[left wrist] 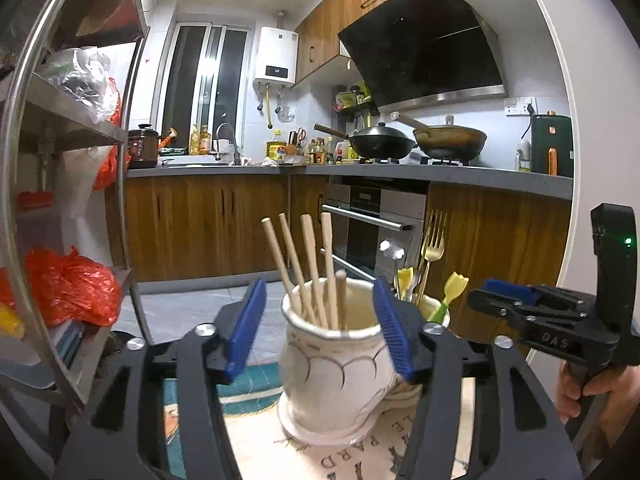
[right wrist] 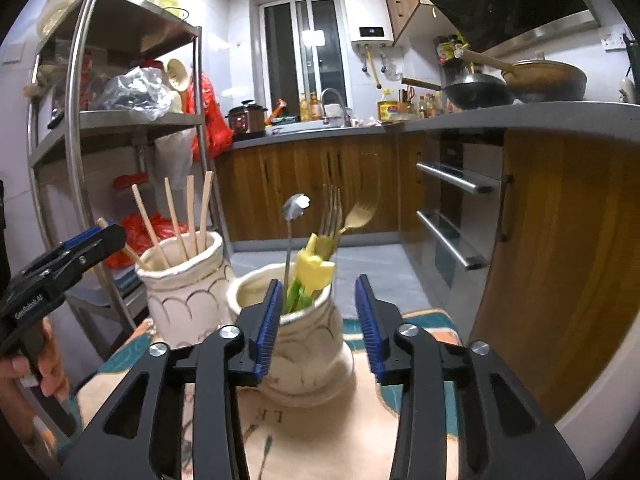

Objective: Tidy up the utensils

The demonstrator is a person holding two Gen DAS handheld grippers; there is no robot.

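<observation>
Left wrist view: the left gripper (left wrist: 320, 320) has its blue pads spread, one on each side of a cream ceramic jar (left wrist: 332, 376) without pressing on it. The jar stands on a printed cloth (left wrist: 320, 460) and holds five wooden chopsticks (left wrist: 316, 264), upright and fanned out. Just behind it on the right a second cream jar (left wrist: 434, 308) shows only its rim, with gold forks (left wrist: 434, 240) and yellow-topped picks (left wrist: 454, 288) rising from it. The right gripper (left wrist: 512, 292) hangs at the far right, held by a hand (left wrist: 592, 392).

Right wrist view: the right gripper (right wrist: 318, 320) has its pads apart with nothing pinched; the fork jar (right wrist: 308, 360) sits between and beyond them on the cloth (right wrist: 280, 440). It holds the gold forks (right wrist: 332, 216), a steel spoon (right wrist: 294, 210) and the yellow picks (right wrist: 314, 270). The chopstick jar (right wrist: 188, 300) stands just to its left, the two near or touching; I cannot tell which. The left gripper (right wrist: 102, 236) hovers beside the chopsticks (right wrist: 176, 220)
</observation>
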